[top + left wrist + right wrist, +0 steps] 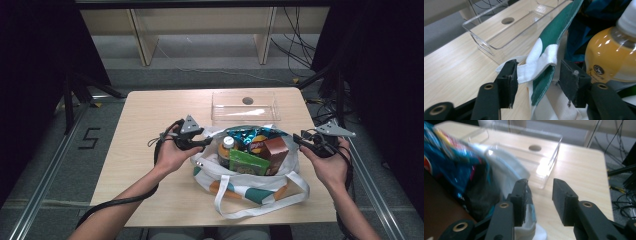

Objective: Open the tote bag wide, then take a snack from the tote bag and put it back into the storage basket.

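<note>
A white tote bag (250,192) with green and orange patches stands open on the table, full of groceries: an orange juice bottle (226,150), a green packet (247,162), a brown box (275,150) and a blue snack bag (245,134). My left gripper (205,142) is at the bag's left rim. In the left gripper view its jaws stand open (537,75), with the white strap (536,66) and green rim (559,27) loose between them and the bottle (609,55) just beyond. My right gripper (299,139) is at the bag's right rim, open (540,195), with blurred bag fabric (506,170) left of its jaws.
A clear plastic tray (245,106) sits empty at the table's far edge, just behind the bag; it also appears beyond each gripper's jaws (506,32) (534,152). The bag's long white handles (260,207) trail toward the near table edge. Bare tabletop (145,125) lies left of the bag.
</note>
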Demonstrator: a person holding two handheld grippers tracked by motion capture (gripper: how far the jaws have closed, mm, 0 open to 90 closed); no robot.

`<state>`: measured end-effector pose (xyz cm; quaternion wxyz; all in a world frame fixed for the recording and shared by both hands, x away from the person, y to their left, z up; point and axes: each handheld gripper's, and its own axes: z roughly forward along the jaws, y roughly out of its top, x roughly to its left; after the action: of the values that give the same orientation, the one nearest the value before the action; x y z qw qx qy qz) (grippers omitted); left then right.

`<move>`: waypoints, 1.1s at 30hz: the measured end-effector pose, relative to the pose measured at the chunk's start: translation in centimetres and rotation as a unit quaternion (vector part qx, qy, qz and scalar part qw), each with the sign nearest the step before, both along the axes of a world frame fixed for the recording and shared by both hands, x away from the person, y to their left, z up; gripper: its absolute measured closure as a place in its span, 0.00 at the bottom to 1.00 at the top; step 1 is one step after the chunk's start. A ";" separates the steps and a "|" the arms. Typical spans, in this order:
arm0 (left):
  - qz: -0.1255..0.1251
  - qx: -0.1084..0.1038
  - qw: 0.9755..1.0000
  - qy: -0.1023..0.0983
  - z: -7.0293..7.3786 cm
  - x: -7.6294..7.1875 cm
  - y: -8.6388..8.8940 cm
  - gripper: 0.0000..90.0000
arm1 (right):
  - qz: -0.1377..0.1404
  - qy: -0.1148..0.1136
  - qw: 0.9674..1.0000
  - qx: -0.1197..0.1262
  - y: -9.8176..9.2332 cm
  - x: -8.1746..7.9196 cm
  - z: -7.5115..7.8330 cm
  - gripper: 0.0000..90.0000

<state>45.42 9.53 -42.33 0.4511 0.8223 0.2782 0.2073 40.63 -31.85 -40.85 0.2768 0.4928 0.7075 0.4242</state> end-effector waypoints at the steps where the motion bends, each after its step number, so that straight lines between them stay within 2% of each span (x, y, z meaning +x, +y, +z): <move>1: 0.002 -0.003 1.000 -0.002 0.2 -0.2 0.3 0.51 | 0.003 -0.021 1.000 -0.007 -0.2 0.1 0.4 0.70; 2: 0.006 -0.015 1.000 -0.002 0.3 -0.4 0.6 0.50 | 0.001 -0.018 1.000 -0.002 -0.1 -0.1 0.8 0.70; 3: 0.004 -0.009 1.000 -0.003 0.4 -0.5 1.0 0.49 | -0.002 -0.028 1.000 -0.002 -0.1 -0.2 1.1 0.69; 4: 0.009 -0.016 1.000 -0.003 0.5 -0.7 1.2 0.48 | -0.001 -0.037 0.999 0.005 0.0 -0.2 1.6 0.69; 6: 0.010 -0.013 1.000 -0.004 0.6 -1.0 1.8 0.48 | 0.000 -0.042 0.999 -0.003 0.0 -0.2 1.8 0.69; 7: 0.015 -0.022 1.000 -0.005 0.5 -1.1 1.9 0.48 | -0.001 -0.043 0.999 0.006 0.1 -0.3 2.0 0.69; 8: 0.012 -0.017 1.000 -0.004 0.6 -1.2 2.2 0.48 | 0.001 -0.052 0.999 -0.006 0.0 -0.2 2.2 0.69; 9: 0.017 -0.025 1.000 -0.005 0.5 -1.3 2.3 0.47 | -0.002 -0.053 0.999 0.010 0.3 -0.3 2.2 0.68; 10: 0.019 -0.026 0.999 -0.004 0.5 -1.4 2.4 0.47 | 0.003 -0.060 0.998 0.002 0.3 -0.4 2.6 0.68; 11: 0.020 -0.023 1.000 -0.005 0.5 -1.4 2.6 0.47 | 0.003 -0.060 0.998 0.002 0.3 -0.4 2.6 0.68; 12: 0.022 -0.024 0.999 -0.004 0.4 -1.5 2.7 0.47 | -0.007 -0.045 0.999 0.014 0.6 -0.7 2.8 0.68; 14: 0.029 -0.023 0.999 -0.002 0.3 -1.5 2.9 0.47 | 0.002 -0.067 0.998 0.003 0.5 -0.7 3.1 0.67; 15: 0.026 -0.018 0.999 -0.001 0.3 -1.5 3.0 0.47 | 0.007 -0.068 0.998 0.003 0.5 -0.8 3.3 0.67; 16: 0.027 -0.018 0.999 0.000 0.2 -1.5 3.1 0.47 | 0.006 -0.066 0.998 0.012 0.7 -0.9 3.4 0.67; 17: 0.030 -0.029 0.999 0.001 0.2 -1.5 3.0 0.46 | 0.001 -0.069 0.997 0.019 0.8 -1.1 3.5 0.66; 18: 0.031 -0.031 0.999 0.003 0.2 -1.4 3.0 0.46 | 0.018 -0.075 0.997 0.013 0.7 -1.1 3.7 0.66; 19: 0.030 -0.033 0.999 0.004 0.2 -1.4 3.0 0.46 | 0.021 -0.078 0.997 0.013 0.8 -1.1 3.8 0.65; 20: 0.027 -0.027 0.999 0.003 0.3 -1.3 3.1 0.46 | 0.017 -0.064 0.997 0.026 1.0 -1.5 4.1 0.65; 21: 0.029 -0.038 0.999 0.005 0.2 -1.3 3.1 0.45 | 0.024 -0.073 0.997 0.029 1.2 -1.6 4.3 0.64; 22: 0.028 -0.038 0.999 0.004 0.2 -1.3 3.1 0.45 | 0.032 -0.079 0.996 0.021 1.1 -1.7 4.6 0.63; 23: 0.028 -0.039 0.999 0.004 0.2 -1.2 3.1 0.45 | 0.036 -0.082 0.995 0.034 1.4 -1.8 4.8 0.63; 25: 0.029 -0.037 0.999 0.005 0.2 -1.2 3.1 0.45 | 0.037 -0.083 0.995 0.042 1.8 -2.0 5.2 0.61; 26: 0.029 -0.037 0.999 0.004 0.2 -1.2 3.1 0.45 | 0.056 -0.084 0.994 0.038 1.9 -2.0 5.5 0.60; 27: 0.030 -0.034 0.999 0.004 0.2 -1.2 3.2 0.45 | 0.069 -0.079 0.993 0.045 2.5 -2.1 5.8 0.59; 30: 0.034 -0.038 0.999 0.006 0.2 -1.2 3.2 0.44 | 0.083 -0.077 0.993 0.045 3.2 -2.0 6.0 0.58; 31: 0.034 -0.039 0.999 0.006 0.2 -1.2 3.2 0.44 | 0.098 -0.080 0.991 0.038 3.3 -1.8 6.0 0.57; 32: 0.032 -0.037 0.999 0.004 0.2 -1.3 3.1 0.44 | 0.102 -0.068 0.992 0.040 3.7 -1.9 6.0 0.57; 33: 0.030 -0.036 0.999 0.003 0.3 -1.3 3.1 0.44 | 0.111 -0.061 0.991 0.033 3.9 -1.7 5.9 0.56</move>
<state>44.16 12.67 -42.07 0.4732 0.7973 0.3119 0.2079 38.89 -27.91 -34.96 0.2539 0.3935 0.7252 0.5048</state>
